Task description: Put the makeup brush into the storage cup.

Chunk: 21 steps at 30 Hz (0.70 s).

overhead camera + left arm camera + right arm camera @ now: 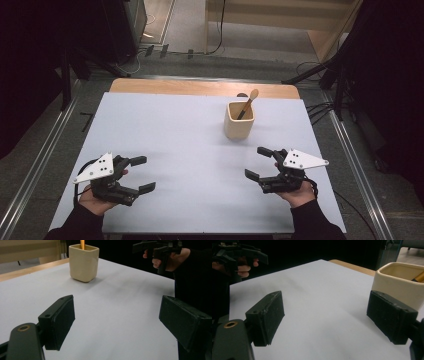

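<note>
A cream-coloured cup (238, 121) with squared sides and rounded corners stands upright on a white table (190, 150), toward the far right part of the surface. Its walls are plain and matte, and its mouth is open. A wooden spoon (248, 103) leans inside it, handle end down, with its pale rounded bowl sticking out above the rim and tilting to the far right. In the left gripper view the cup (83, 262) sits far off to the left, with a strip of the spoon (82, 244) rising from it. In the right gripper view the cup (398, 282) is close, just behind the right-hand jaw.

The left gripper (142, 174) is held in a hand (95, 199) at the near left of the table, jaws spread wide with nothing between them. The right gripper (259, 162) is held in the other hand (299, 195) at the near right, jaws likewise wide apart and empty, near the cup but not touching it. In each gripper view the other gripper shows far off, at the top right (156, 248) and at the top left (239, 253).

Between the two grippers lies a broad stretch of bare white surface. A strip of bare wood (200, 88) runs along the table's far edge, just behind the cup. Metal rails (40, 155) run along the floor on either side of the table, and cables (320, 107) lie on the floor at the far right.
</note>
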### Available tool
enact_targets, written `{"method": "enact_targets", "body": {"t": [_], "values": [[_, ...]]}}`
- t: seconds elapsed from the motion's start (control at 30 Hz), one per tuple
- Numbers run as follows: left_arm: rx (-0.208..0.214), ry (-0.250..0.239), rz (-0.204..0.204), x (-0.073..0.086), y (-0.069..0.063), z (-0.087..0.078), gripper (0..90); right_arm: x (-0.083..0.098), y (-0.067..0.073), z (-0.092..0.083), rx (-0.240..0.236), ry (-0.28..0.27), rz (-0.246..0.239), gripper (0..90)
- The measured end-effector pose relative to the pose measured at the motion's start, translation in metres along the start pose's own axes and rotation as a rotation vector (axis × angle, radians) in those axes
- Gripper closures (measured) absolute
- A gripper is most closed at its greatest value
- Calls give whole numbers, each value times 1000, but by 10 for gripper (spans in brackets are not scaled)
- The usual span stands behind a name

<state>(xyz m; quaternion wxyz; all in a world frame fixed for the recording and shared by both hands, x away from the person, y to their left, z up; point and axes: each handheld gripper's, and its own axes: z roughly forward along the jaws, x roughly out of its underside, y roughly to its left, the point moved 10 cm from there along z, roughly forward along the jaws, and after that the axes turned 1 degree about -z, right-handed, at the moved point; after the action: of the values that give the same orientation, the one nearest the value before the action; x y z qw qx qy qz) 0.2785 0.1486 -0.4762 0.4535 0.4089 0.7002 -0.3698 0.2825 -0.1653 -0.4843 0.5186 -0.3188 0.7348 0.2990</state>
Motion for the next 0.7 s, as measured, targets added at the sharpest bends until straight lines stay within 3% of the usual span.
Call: {"method": "enact_targets", "body": {"t": [0.43,0.7], "values": [[-10,-24,-2,-4,2,-3,142,6,12,-19,18,-4,-31,154],[-12,-25,2,-5,2,-3,141,9,10,-19,23,0,-29,154]]}}
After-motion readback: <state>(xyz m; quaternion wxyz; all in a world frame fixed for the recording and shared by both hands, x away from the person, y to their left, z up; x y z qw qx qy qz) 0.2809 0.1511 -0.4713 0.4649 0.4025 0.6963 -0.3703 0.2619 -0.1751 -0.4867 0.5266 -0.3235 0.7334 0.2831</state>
